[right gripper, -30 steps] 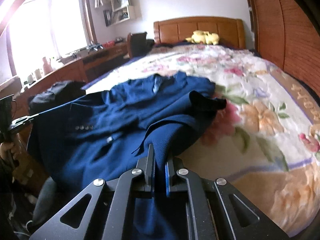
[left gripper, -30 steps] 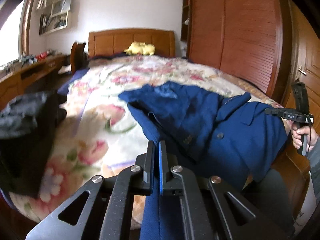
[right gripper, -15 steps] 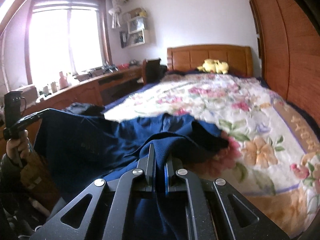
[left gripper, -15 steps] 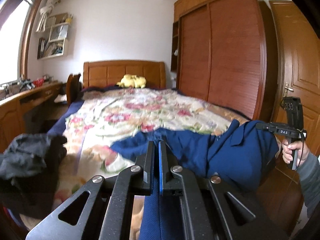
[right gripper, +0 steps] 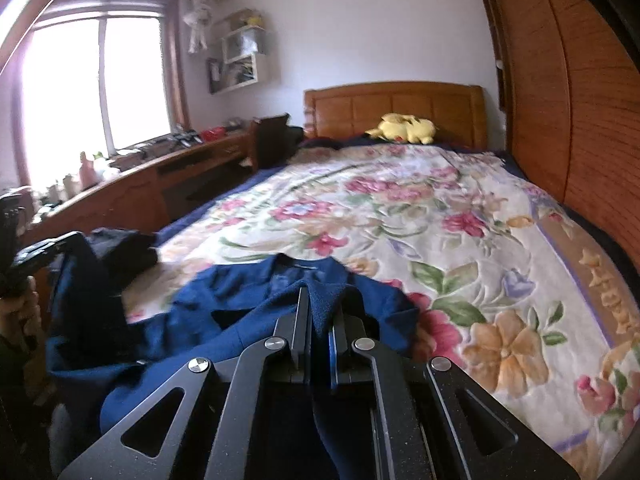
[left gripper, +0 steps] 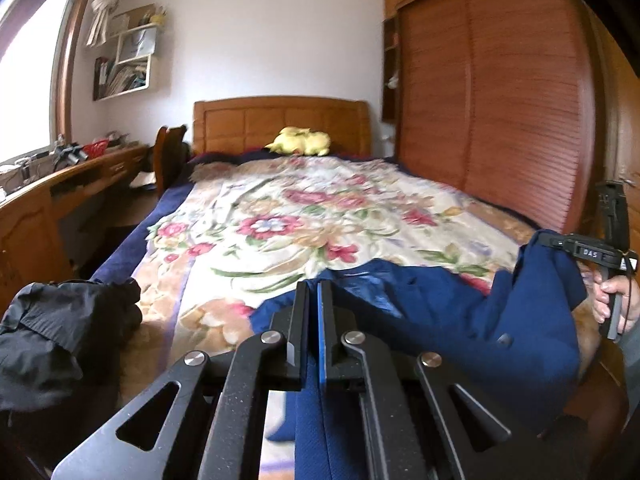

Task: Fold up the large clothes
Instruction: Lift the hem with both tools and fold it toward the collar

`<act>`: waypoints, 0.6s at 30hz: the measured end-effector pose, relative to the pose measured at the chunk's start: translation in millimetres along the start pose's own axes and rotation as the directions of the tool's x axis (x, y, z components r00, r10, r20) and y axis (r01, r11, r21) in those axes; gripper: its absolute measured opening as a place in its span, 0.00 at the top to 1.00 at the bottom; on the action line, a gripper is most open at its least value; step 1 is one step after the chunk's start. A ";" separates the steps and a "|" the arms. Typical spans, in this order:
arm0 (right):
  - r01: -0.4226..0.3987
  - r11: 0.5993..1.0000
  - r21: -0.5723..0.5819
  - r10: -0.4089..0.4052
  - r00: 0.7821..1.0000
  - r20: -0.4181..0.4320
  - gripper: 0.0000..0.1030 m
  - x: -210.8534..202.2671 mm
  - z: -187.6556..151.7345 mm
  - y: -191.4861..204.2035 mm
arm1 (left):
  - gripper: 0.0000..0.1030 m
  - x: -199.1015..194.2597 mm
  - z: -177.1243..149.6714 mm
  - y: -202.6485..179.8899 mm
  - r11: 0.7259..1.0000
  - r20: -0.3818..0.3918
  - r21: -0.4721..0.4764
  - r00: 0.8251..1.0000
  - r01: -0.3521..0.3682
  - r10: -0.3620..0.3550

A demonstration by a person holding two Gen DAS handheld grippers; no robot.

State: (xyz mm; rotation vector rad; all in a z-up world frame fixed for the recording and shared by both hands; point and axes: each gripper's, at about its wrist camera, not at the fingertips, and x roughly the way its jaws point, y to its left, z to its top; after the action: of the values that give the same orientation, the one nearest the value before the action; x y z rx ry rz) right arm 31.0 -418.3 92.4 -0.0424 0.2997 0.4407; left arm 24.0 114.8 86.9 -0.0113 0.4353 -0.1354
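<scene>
Left tongs (left gripper: pixel 313 304) are pinched tight on a strip of the blue jacket (left gripper: pixel 448 312), cloth squeezed between the two fingers and trailing down under the linkage, and that looks like a deliberate edge grip, the kind you take to control one side of a big garment. Off at the far left of that view a dark garment (left gripper: pixel 60 328) sits heaped on the near corner of the bed (left gripper: pixel 280 216), apart from the action, with the wooden counter (left gripper: pixel 68 184) running along the window side beyond it. Moving toward the middle, the jacket sprawls across the foot of the floral bedspread, half on it and half hanging off the near edge, rumpled, with a button showing on the drooping panel. Over on the right, right tongs (right gripper: pixel 320 316) are likewise clamped on a fold of blue cloth, fingers pressed together with fabric bunched up between them; from the left camera you can see that tool gripped in a hand (left gripper: pixel 614 300) at the bed's right side, the jacket's corner lifted up to it. So both ends are held and the cloth sags between them, which I read as spreading it out before any fold goes in, still early in the job. Up by the headboard a yellow plush toy (right gripper: pixel 404 128) rests well clear, and the wardrobe (left gripper: pixel 500 100) stands along the right.
</scene>
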 end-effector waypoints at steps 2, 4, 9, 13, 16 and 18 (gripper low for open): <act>0.028 1.000 0.015 -0.027 0.999 -0.026 0.95 24.5 4.4 -9.8 | 0.96 18.6 3.1 5.6 1.000 -0.012 -0.002 1.000 -0.023 0.023; 0.052 0.999 0.010 -0.051 0.997 -0.050 0.95 46.7 8.8 -11.0 | 0.96 35.9 5.8 12.2 0.999 -0.022 -0.008 0.999 -0.041 0.041; 0.103 0.995 0.002 -0.103 0.991 -0.090 0.95 96.1 19.4 -15.9 | 0.96 82.6 12.2 31.6 0.995 -0.041 -0.025 0.995 -0.092 0.091; 0.148 0.989 0.008 -0.146 0.983 -0.112 0.95 123.1 32.9 -25.0 | 0.96 114.1 11.9 37.4 0.993 -0.067 -0.035 0.991 -0.115 0.112; 0.177 0.984 -0.006 -0.176 0.973 -0.148 0.95 146.7 32.7 -25.9 | 0.96 130.6 7.9 35.7 0.991 -0.085 -0.025 0.988 -0.131 0.129; 0.186 0.982 -0.020 -0.186 0.964 -0.189 0.95 163.8 27.7 -24.0 | 0.96 134.5 2.7 32.3 0.992 -0.092 -0.015 0.988 -0.127 0.125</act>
State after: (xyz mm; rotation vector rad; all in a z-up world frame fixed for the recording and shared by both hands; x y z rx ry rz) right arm 190.0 -369.3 70.0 -0.1140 0.4796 0.2501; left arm 150.0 128.8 31.7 0.0017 0.5267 -0.0064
